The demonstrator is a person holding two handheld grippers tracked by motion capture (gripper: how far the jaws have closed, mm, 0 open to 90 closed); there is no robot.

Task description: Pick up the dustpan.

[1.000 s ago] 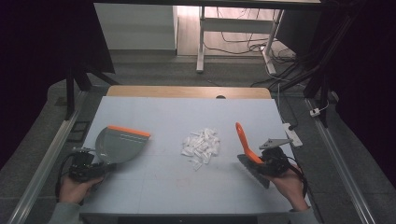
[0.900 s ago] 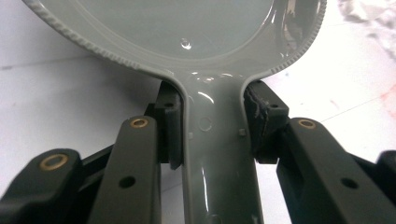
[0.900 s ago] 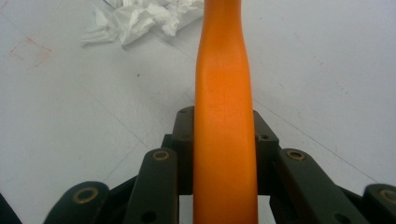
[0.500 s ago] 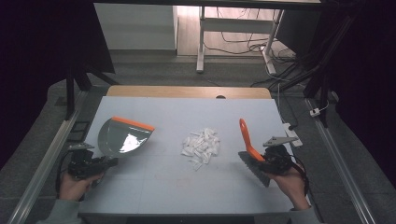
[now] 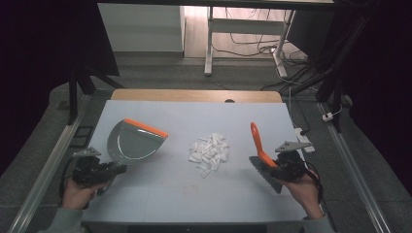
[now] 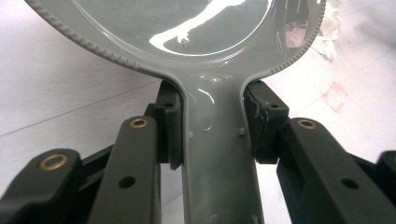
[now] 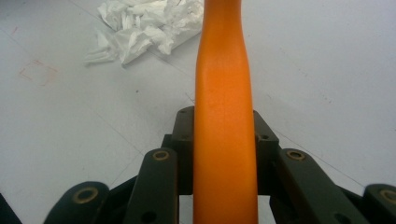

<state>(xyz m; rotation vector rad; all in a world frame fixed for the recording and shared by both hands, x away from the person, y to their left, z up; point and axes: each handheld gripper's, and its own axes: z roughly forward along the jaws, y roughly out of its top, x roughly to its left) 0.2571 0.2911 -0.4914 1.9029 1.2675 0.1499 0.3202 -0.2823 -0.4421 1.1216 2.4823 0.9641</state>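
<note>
L gripper [image 5: 104,171], near-left of worktop [image 5: 160,204]: fingers [image 6: 170,126] clamped on handle of grey dustpan [image 5: 133,143]. In the left gripper view both pads press the handle's sides, handle running straight up betw. them into the pan's ribbed rim. Pan has an orange lip along its far/right edge; in the high view it's tilted, lip end raised, shiny inner face catching light. Can't tell whether any part of the pan touches the worktop.

R gripper [image 5: 282,167], near-right of worktop: fingers [image 7: 184,135] clamped on orange handle of brush [image 5: 260,153]. In the right gripper view the handle fills the gap betw. pads and runs up and away. High view: handle stands steeply, slanting up-left; dark bristle head sits low, just beside the gripper, toward the person. Whether bristles touch the surface – can't tell.

Paper scraps [image 5: 209,151]: loose white crumpled pile, approx. centre of worktop, betw. pan and brush, apart from both. Pan's lip points toward the pile from the left; brush is off its right side. Same pile at upper left in the right gripper view [image 7: 144,28], and a bit of it at upper right in the left gripper view [image 6: 329,28].

Worktop is pale blue-grey w/ a wooden strip at the far edge. Person's hands come in from the bottom, one per gripper.
</note>
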